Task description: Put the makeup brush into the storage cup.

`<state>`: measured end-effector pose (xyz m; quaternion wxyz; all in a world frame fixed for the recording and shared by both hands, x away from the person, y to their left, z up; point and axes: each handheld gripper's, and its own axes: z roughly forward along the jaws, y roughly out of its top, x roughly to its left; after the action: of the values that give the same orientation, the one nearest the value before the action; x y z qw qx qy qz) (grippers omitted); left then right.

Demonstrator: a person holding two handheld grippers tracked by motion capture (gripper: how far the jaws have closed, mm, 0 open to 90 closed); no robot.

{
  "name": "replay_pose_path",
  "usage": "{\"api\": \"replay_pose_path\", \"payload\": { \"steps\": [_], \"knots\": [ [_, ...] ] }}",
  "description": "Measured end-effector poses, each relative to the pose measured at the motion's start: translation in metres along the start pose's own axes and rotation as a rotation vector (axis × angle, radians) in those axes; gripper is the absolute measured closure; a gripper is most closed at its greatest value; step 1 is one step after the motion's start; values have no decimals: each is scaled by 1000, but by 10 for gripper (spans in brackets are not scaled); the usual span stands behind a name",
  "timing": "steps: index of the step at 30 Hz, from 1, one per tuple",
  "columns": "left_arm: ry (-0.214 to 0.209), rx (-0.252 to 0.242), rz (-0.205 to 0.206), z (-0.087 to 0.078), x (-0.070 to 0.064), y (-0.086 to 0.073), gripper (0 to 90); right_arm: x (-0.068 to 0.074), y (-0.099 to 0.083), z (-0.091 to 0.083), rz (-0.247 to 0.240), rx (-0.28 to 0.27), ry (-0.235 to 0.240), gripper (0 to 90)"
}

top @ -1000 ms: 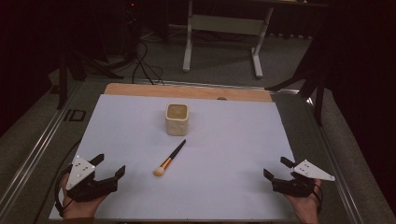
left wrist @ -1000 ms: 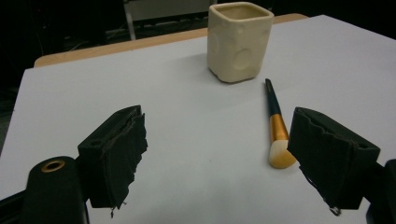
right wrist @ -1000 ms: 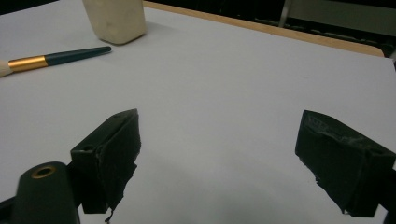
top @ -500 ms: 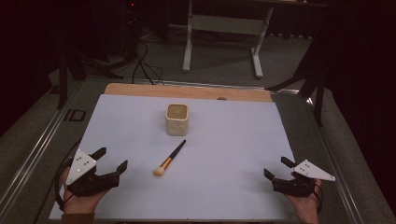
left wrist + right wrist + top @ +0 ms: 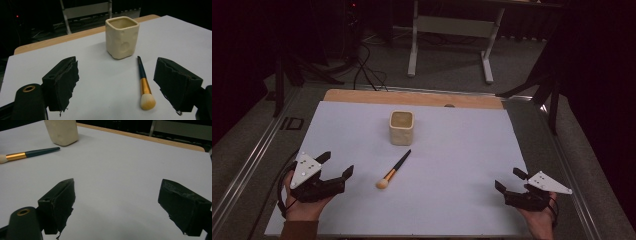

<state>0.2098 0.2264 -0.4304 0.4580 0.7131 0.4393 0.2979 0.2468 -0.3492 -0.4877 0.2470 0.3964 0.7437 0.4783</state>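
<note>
So the left gripper [image 5: 335, 164] had crept forward and in toward the makeup brush [image 5: 393, 169] compared with a second earlier, when it sat back nearer the table's near-left corner. The right gripper [image 5: 507, 180] hadn't budged from the near-right. My read was that the left one was lining up to grab the brush, probably to drop it in the cup [image 5: 401, 128], though that's a guess.

Both claws were spread wide with nothing between them. In the left gripper view the brush [image 5: 144, 84] lay flat on the white sheet [image 5: 175, 37], just inside the right-hand jaw, bristles toward the camera and handle tip pointing at the cup [image 5: 122, 37], near it but not touching.

Materials: the brush had a slim dark teal handle, a shiny gold ferrule and a pale fluffy rounded head. The cup was squarish, cream, dimpled on its sides, looked like glazed ceramic, but the lighting was dim so I wouldn't swear to it. Jaw pads were black, rough, a bit frayed at the edges.
</note>
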Motion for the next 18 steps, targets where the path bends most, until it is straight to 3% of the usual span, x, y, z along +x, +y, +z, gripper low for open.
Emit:
{"api": "replay_pose_path", "payload": {
  "steps": [18],
  "knots": [
    [-23,18,4,19,-5,8,185,0,0,-1,-5,-2,-6,138]
  ]
}}
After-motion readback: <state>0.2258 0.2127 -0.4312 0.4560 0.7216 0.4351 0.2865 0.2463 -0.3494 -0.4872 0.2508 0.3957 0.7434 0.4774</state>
